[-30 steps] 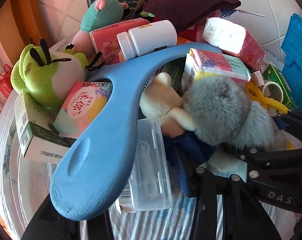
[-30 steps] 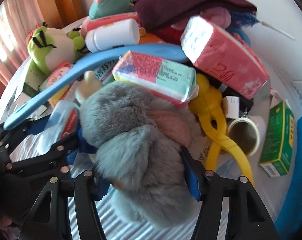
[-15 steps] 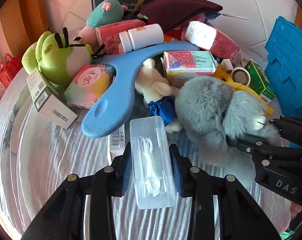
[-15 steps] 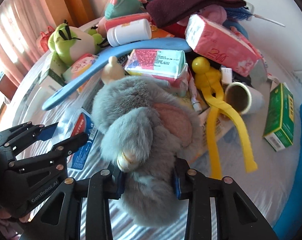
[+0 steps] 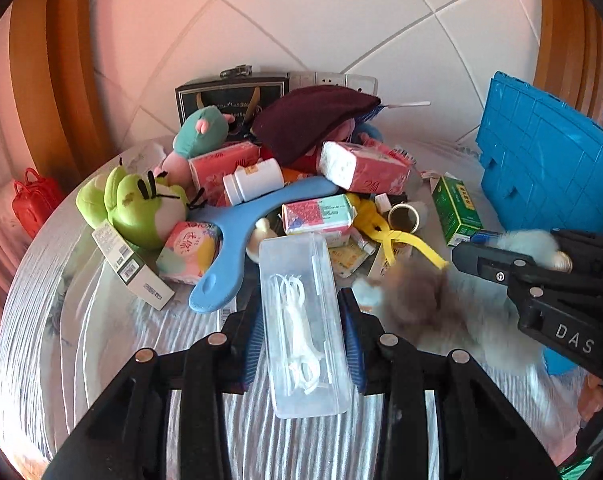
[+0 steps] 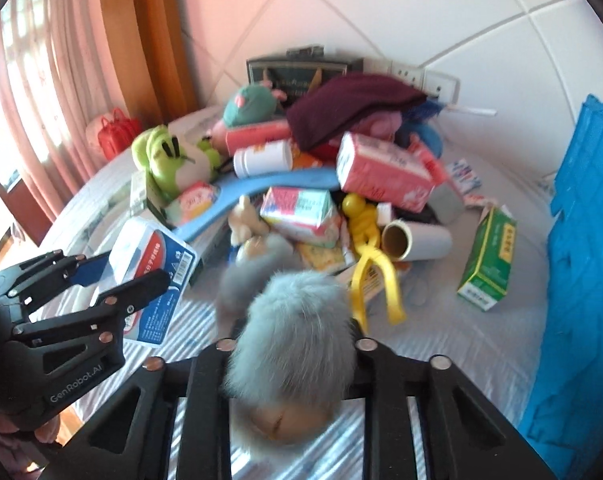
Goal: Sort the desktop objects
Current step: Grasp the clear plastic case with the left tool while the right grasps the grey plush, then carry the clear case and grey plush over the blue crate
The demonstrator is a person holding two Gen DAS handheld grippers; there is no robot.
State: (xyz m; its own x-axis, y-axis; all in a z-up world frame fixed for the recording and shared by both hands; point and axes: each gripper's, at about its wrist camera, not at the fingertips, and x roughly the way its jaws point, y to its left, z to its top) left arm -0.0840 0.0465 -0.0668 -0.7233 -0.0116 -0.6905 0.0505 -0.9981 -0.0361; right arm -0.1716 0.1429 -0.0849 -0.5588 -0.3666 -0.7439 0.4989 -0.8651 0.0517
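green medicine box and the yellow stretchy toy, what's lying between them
A roll of tape on its side lies between the green box and the yellow toy, in the right wrist view.

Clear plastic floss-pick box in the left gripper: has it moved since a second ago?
Yes. The clear plastic floss-pick box has come out from under the blue curved plastic hanger, toward the camera, clamped in the left gripper.

I see a white wall (image 5: 325, 20) behind the table, tiled in large squares with grey seams running on a slant. Two pale wall sockets (image 5: 333, 79) sit low on it. A round table (image 5: 33, 280) wears a grey-and-white striped cloth. Left of it hangs an orange curtain (image 6: 157, 36), then a sheer pink one (image 6: 33, 92) with daylight coming through. The wall glows pinkish near that side
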